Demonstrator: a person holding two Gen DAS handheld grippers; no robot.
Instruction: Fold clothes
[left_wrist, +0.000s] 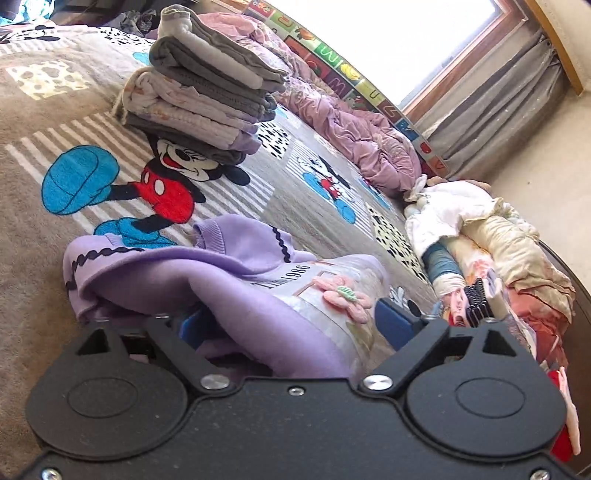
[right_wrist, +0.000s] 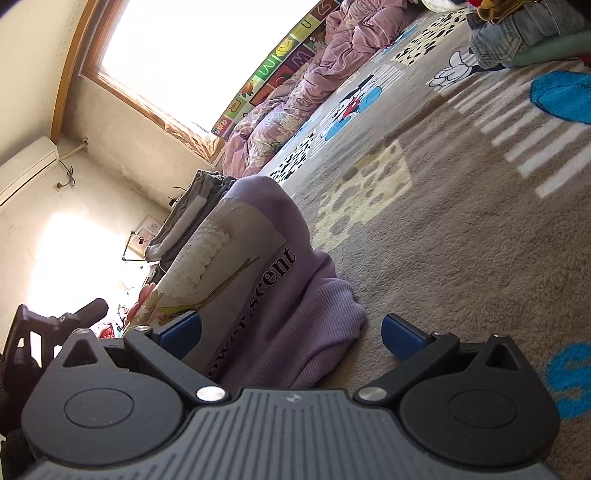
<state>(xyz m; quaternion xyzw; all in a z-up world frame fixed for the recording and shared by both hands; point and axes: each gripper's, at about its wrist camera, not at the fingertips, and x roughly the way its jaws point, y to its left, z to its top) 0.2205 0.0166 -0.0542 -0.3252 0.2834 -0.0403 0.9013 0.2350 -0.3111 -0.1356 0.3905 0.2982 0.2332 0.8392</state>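
A lilac sweatshirt (left_wrist: 236, 280) with a printed panel and a pink flower patch lies bunched on the cartoon-mouse blanket (left_wrist: 55, 192). My left gripper (left_wrist: 295, 325) is open, its blue pads wide apart on either side of the sweatshirt's fabric. In the right wrist view the same sweatshirt (right_wrist: 266, 273) shows its lettering and ribbed hem. My right gripper (right_wrist: 291, 332) is open, with the hem lying between the pads. A stack of folded clothes (left_wrist: 199, 85) stands behind the sweatshirt.
A pile of unfolded clothes (left_wrist: 491, 251) lies at the right. A crumpled pink quilt (left_wrist: 351, 125) runs along the far edge by an alphabet mat (left_wrist: 343, 70) and the window. In the right wrist view, jeans (right_wrist: 517, 29) lie at the top right.
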